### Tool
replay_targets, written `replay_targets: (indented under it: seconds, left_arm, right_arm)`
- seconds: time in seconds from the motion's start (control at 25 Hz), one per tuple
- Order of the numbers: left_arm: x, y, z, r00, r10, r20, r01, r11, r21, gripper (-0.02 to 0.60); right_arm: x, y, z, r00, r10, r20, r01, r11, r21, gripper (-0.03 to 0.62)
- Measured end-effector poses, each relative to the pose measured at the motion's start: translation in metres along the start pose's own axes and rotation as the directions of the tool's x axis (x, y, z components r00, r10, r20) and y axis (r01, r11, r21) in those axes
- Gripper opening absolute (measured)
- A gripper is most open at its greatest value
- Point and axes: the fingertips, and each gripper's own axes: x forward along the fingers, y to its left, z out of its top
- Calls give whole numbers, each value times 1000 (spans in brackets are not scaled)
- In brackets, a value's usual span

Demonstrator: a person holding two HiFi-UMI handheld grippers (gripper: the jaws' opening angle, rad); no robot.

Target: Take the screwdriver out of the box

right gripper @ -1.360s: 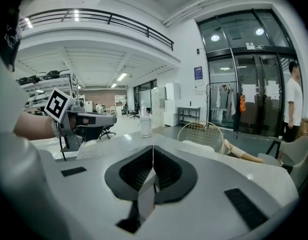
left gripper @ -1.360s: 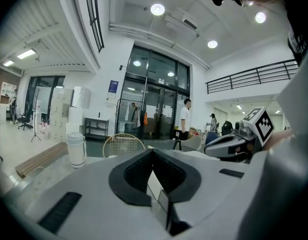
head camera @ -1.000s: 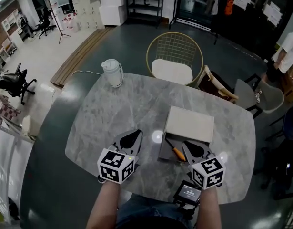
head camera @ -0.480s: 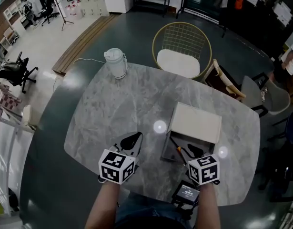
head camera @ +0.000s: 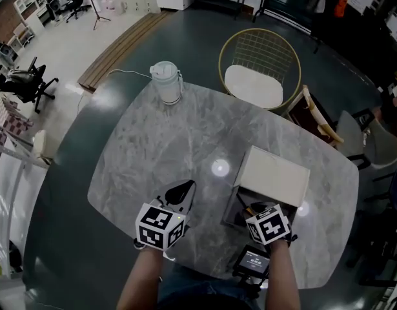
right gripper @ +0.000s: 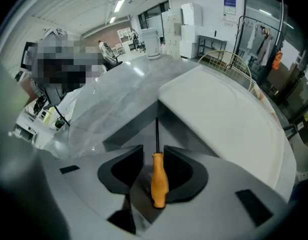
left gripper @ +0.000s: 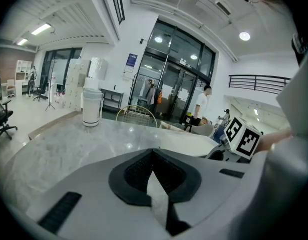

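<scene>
the round grey marble table [head camera: 153, 147] fills the head view, with a wire chair [head camera: 257, 66] at its far side. the head view has swung a little since 1 second ago, so the table sits slightly turned in it. the open box [head camera: 231, 210] stands near the person's edge of the table as before, its pale lid [head camera: 275, 176] lying back behind it. a white jug [head camera: 166, 82] stands at the far left edge, unmoved.

the left gripper [head camera: 190, 186] is clenched on nothing, its jaw tips together. it hangs over bare table just left of the box, a bit lower than earlier.

the right gripper [right gripper: 152, 153] has tipped steeply down and dropped into the box, where earlier it hovered at the near rim. its jaws have just been opening and now stand released. the screwdriver [right gripper: 159, 181] still lies on the box floor, its orange handle between the 2 open jaws and its dark shaft pointing away toward the lid.
</scene>
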Motion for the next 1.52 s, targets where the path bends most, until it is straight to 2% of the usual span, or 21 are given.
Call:
replay_targets:
  seconds: [0.08,0.24,0.4,0.56,0.76,1.04,1.16,1.52]
  left_arm:
    - [0,6,-3,1000,10,-5,-11,1000,-9,13]
    - [3,15,-7,1000,23,-13,-23,1000,-21,14]
    - [3,19,-6,999,31,-15,-31,999,-25,12]
    - [1,22,-6,999,37,-14,-37,999,-28,12]
    - [-2,23,-1,999,37,-4,-37,999,-21,14]
    - [-16,17,8,999,35,24,-35,999,-1,12]
    - [-22,12,13,999,28,44,-28,1000,13,13]
    - [-40,-3,39,993,5,119,-12,998,58,12]
  right_arm:
    - [9,1,-3,999,3,-43,-4,1000,-20,144]
    - [22,-6,-10,992,-46,-119,37,996,-76,140]
    - [30,-4,-20,981,-41,-191,24,996,-90,117]
    - [31,-4,-20,979,-58,-193,40,995,-96,104]
    - [30,-4,-20,981,-59,-184,49,997,-56,94]
    - [13,2,-16,992,-68,-111,63,997,-49,92]
    - [1,-2,-9,995,-93,-42,91,994,-60,92]
    - [-43,-4,11,982,-156,106,161,986,-42,92]
